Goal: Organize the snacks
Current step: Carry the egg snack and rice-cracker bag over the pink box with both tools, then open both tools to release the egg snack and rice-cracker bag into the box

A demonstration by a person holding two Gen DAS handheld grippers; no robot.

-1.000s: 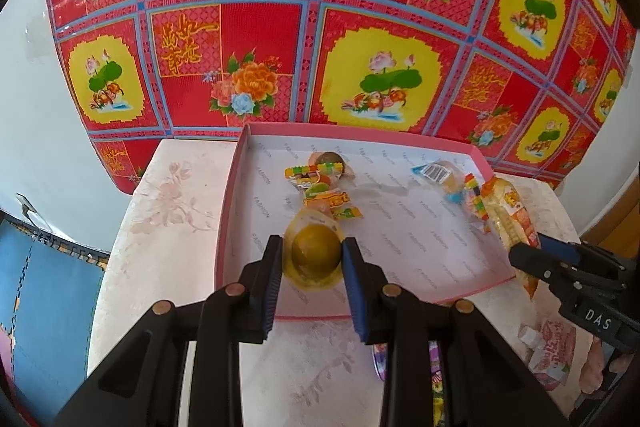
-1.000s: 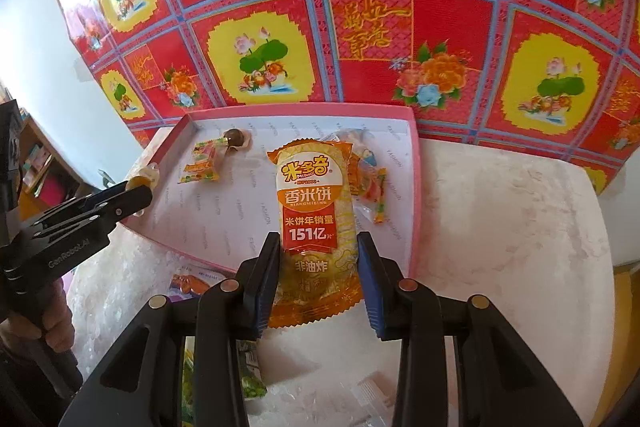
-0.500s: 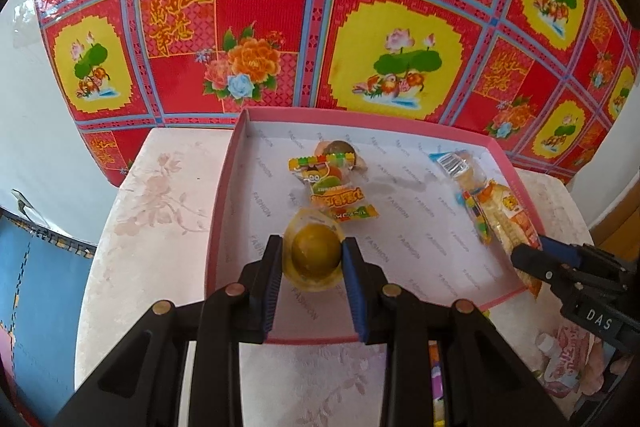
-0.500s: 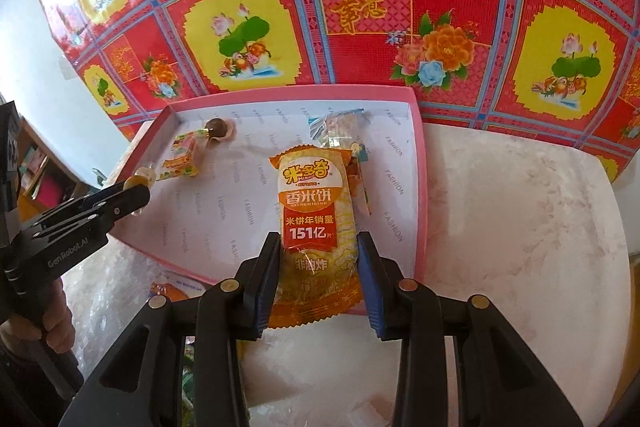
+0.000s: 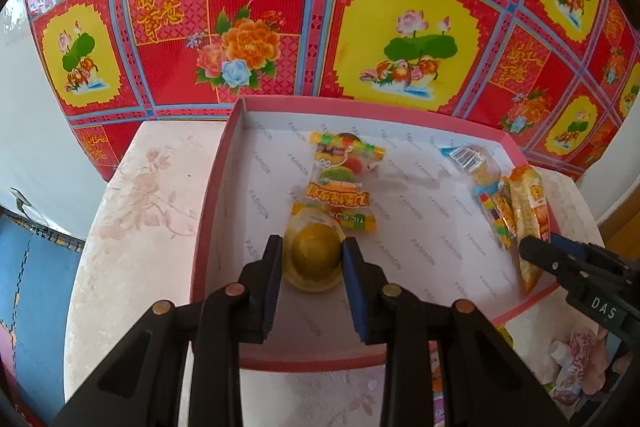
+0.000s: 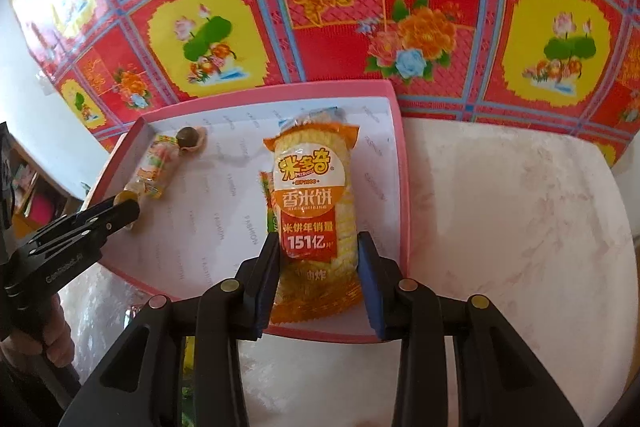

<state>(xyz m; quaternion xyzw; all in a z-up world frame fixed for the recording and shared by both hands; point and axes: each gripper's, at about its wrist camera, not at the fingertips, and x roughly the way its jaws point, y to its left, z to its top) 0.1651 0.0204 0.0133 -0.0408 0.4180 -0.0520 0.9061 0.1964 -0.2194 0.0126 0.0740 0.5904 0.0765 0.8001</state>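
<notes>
Lots of readable print here. The rice cracker pack [image 6: 313, 211] says 米多奇 up top, 香米饼 in the middle, then a red panel with 米饼年销量 151亿, and 油炸 near the bottom edge. The pink tray [image 5: 216, 187] has a white liner printed over and over with FASHION. In the left wrist view the right gripper [image 5: 534, 251] has DAS on its body; in the right wrist view the left gripper [image 6: 126, 209] carries a label that looks like GenRobot.AI, a bit blurry.

The left gripper [image 5: 313, 255] is pinching a yellow jelly cup [image 5: 314, 253] between its pads, low over the tray floor near the front left. Just beyond the cup, touching it, is a colourful candy packet [image 5: 340, 187] with upside-down print I can't fully read.

The right gripper [image 6: 318, 255] is clamped on the lower part of the rice cracker pack, which lies lengthwise over the tray's right side, its bottom end at the front wall. A clear cookie packet with a barcode [image 5: 476, 163] sits near the far right corner, and a round brown snack [image 6: 186, 137] near the far left.

Everything sits on a pale marbled table [image 6: 520, 227], with a red floral cloth [image 6: 340, 7] behind.
</notes>
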